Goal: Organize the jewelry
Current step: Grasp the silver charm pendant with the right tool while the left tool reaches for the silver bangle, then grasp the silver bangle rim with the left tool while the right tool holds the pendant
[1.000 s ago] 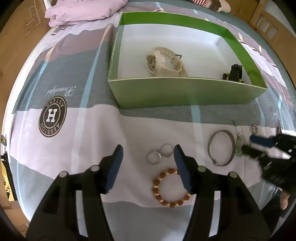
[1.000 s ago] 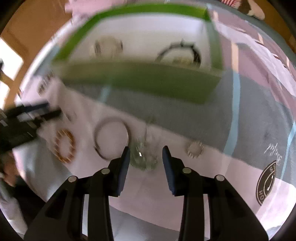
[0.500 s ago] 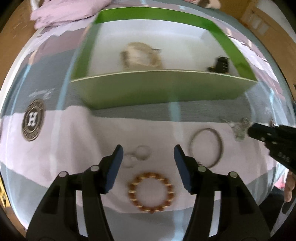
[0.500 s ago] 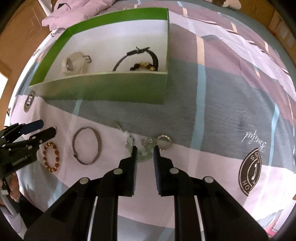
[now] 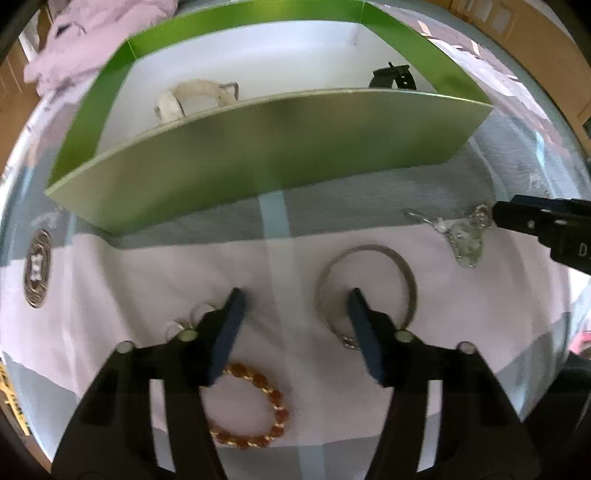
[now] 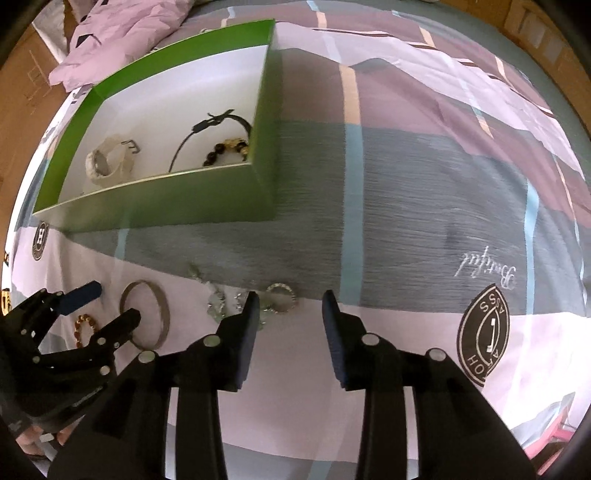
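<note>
A green box (image 5: 258, 155) with a white inside stands on the bedspread; it also shows in the right wrist view (image 6: 166, 206). It holds a cream watch (image 5: 192, 98), a black watch (image 5: 393, 75) and a dark bead bracelet (image 6: 227, 149). On the bedspread lie a silver bangle (image 5: 369, 258), an amber bead bracelet (image 5: 258, 410), small rings (image 5: 184, 321), a clear necklace (image 5: 461, 236) and a crystal ring (image 6: 282, 293). My left gripper (image 5: 295, 306) is open and empty beside the bangle. My right gripper (image 6: 290, 306) is open and empty near the crystal ring.
A lilac pillow (image 6: 122, 33) lies behind the box. Wooden furniture (image 5: 535, 48) stands at the far right. The bed's front edge runs just below both grippers.
My right gripper has opened and shifted right off the necklace. My left gripper has moved right, closer to the box, with its right finger now over the bangle.
</note>
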`<control>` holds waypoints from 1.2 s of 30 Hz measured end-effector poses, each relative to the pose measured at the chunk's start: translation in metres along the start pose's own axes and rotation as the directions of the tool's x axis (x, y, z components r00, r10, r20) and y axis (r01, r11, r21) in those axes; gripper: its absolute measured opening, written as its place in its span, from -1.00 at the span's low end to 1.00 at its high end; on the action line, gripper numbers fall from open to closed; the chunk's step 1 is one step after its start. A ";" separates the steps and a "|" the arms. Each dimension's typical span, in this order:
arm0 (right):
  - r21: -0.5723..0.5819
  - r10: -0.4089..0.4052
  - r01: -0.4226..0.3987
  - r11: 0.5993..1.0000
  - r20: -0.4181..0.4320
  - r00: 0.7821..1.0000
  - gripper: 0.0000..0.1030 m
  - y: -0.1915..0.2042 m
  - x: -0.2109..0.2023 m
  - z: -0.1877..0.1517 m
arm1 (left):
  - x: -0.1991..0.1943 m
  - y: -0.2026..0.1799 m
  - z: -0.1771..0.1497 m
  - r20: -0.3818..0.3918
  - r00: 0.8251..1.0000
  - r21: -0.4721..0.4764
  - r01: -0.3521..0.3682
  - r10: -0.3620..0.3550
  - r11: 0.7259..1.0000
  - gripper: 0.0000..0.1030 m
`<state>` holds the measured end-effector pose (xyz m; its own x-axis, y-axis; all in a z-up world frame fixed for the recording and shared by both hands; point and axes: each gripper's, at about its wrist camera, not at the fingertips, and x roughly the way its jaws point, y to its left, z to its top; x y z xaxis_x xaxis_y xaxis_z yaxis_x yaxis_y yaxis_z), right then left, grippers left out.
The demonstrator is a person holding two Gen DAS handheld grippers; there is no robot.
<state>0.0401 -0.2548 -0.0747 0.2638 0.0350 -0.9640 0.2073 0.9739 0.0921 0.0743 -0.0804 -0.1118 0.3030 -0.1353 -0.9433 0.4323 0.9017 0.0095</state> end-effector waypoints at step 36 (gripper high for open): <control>-0.045 0.246 -0.242 0.969 0.094 0.965 -0.76 0.001 -0.046 0.000 | -0.035 0.101 -0.008 0.009 0.999 -0.229 0.040 -0.039 0.973 -0.45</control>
<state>0.0286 -0.2560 -0.0306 0.3944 0.2517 -0.8838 0.0944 0.9455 0.3115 0.1001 0.0186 -0.0801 0.2940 -0.1739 -0.9398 0.2376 0.9657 -0.1044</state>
